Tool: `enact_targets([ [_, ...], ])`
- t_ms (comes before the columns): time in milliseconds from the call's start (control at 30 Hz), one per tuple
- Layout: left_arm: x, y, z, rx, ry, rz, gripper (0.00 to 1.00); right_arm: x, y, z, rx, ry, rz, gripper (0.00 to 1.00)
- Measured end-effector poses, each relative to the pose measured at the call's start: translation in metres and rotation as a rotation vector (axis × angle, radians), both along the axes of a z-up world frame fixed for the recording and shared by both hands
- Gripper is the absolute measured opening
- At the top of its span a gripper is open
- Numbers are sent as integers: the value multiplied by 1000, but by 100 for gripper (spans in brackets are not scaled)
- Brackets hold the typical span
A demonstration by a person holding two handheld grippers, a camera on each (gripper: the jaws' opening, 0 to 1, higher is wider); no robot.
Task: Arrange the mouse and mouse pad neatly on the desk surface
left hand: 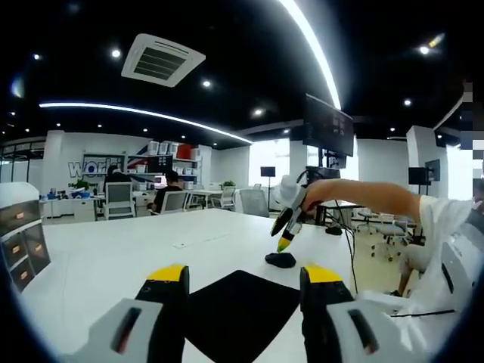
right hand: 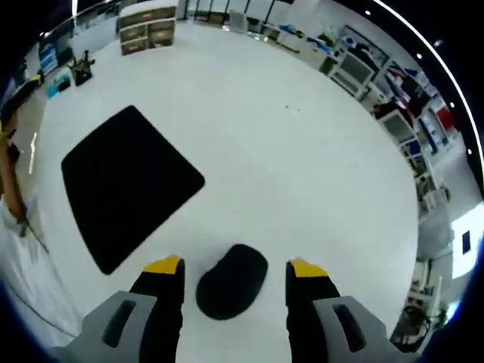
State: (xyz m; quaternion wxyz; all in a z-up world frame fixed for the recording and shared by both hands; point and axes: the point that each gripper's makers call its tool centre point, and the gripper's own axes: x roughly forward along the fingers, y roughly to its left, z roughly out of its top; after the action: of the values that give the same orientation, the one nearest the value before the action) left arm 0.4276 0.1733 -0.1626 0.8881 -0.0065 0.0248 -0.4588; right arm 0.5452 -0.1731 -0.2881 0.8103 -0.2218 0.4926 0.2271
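A black mouse pad [left hand: 240,308] lies flat on the white desk [left hand: 121,249], just beyond my open left gripper [left hand: 244,274], whose yellow-tipped jaws stand apart above its near corner. The black mouse [left hand: 280,259] rests on the desk past the pad's far right corner. My right gripper [left hand: 286,238], held by a person's arm, hangs tip-down just above the mouse. In the right gripper view the mouse [right hand: 231,280] lies between the spread jaws of my open right gripper [right hand: 235,265], not touched by either. The mouse pad [right hand: 127,184] lies to its left.
A set of small drawers [left hand: 21,238] stands at the desk's left edge. Office chairs [left hand: 119,200] and a seated person [left hand: 171,189] are beyond the far edge. A monitor on a stand [left hand: 327,125] rises at the right. Cables [left hand: 349,242] trail off the desk's right side.
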Motion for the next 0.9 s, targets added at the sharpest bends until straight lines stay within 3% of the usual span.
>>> enact_targets([
  [67, 0, 0, 0, -1, 0, -2, 59, 1, 2, -2, 38, 9, -41, 51],
  [267, 0, -1, -1, -2, 2, -6, 59, 4, -7, -10, 57, 42, -85, 50],
  [333, -1, -2, -1, 1, 1, -8, 59, -14, 10, -17, 56, 48, -84, 50],
  [467, -3, -3, -2, -1, 0, -7, 59, -5, 4, -24, 73, 68, -116, 49],
  [700, -3, -5, -3, 1, 3, -8, 59, -4, 0, -37, 36, 113, -101, 45],
  [900, -1, -6, -3, 2, 5, -11, 59, -2, 0, -39, 18, 107, -106, 43],
])
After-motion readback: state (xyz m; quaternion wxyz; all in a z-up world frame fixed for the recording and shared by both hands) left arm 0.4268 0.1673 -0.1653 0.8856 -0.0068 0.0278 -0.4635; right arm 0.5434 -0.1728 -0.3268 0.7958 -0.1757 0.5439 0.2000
